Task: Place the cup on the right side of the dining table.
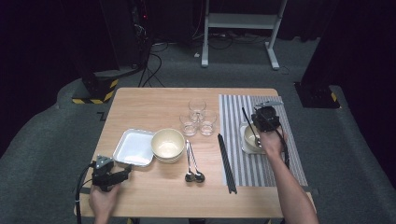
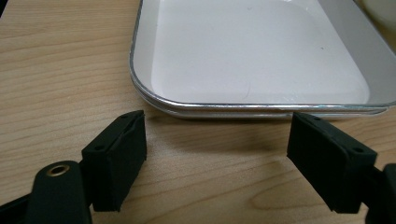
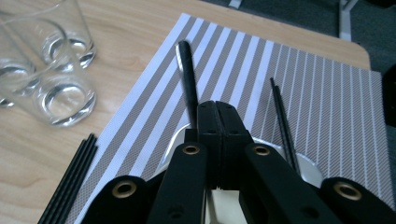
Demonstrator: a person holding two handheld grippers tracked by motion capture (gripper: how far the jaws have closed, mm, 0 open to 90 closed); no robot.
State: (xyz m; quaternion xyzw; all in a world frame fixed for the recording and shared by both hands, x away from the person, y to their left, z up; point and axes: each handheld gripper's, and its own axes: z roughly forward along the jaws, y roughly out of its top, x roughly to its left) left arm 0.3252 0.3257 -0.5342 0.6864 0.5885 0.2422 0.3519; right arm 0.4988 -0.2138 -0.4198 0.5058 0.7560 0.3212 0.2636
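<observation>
Two grippers are at work: the left gripper [image 1: 125,171], jaws spread wide and empty, faces the white tray [image 1: 134,147] lying at its 1 o'clock, just beyond the pads. The right gripper [image 1: 258,129], jaws fully closed with nothing visibly clamped, hangs over the small bowl [image 1: 251,138] on the striped mat [image 1: 266,163]. A black-handled utensil [image 1: 249,122] rests in that bowl, its long axis running toward 11 o'clock.

From my seat the table [image 1: 140,196] is evenly lit from above, while the room around it sinks into near black. The high view is soft and low in detail. The tray [image 2: 149,93] shows a bright rim glint; the 3 glasses [image 3: 60,100] sparkle, slightly blurred.
</observation>
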